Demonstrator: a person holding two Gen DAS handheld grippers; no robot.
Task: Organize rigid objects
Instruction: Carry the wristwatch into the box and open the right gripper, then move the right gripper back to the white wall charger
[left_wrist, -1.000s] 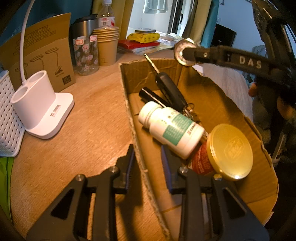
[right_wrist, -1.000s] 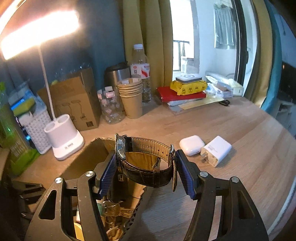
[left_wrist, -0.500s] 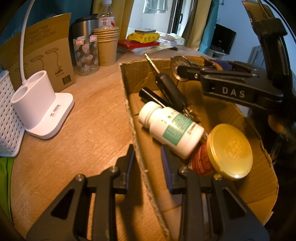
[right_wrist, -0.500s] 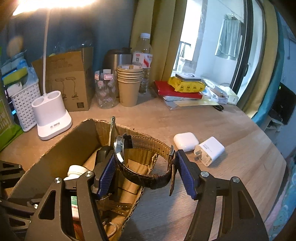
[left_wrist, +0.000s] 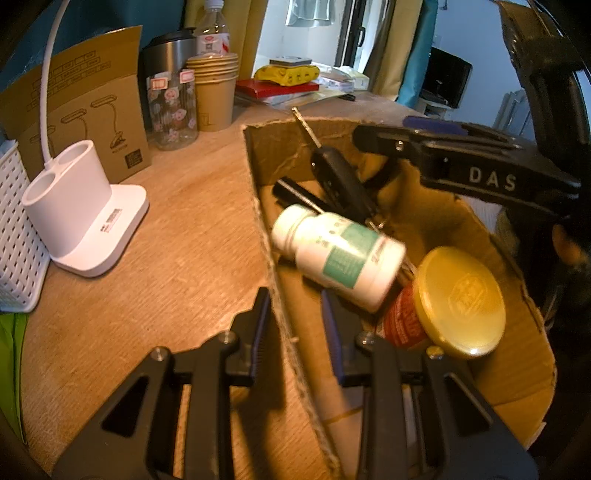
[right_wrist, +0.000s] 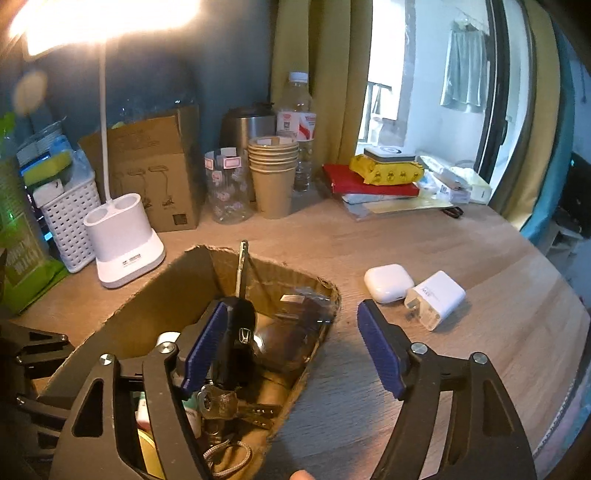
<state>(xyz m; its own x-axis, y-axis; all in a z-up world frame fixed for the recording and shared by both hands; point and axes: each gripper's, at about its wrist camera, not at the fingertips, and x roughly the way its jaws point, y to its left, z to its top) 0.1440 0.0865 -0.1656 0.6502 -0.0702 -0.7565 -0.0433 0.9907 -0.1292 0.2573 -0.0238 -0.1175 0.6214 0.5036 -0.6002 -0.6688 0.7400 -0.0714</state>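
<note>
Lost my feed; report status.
Left gripper astride box wall, grip unclear. Right gripper jaws opening, empty, over box. Watch blurred inside box. Case, charger outside box.

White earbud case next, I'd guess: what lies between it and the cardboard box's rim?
In the right wrist view, only bare wooden tabletop lies between the white earbud case and the brown cardboard box.

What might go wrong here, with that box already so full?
The left gripper pinches the box wall; a tug might tear the ragged cardboard or tip it. The right gripper is opening, nothing between its jaws, close to the car key, and might snag it. The charger and earbud case lie outside, easily knocked.
</note>
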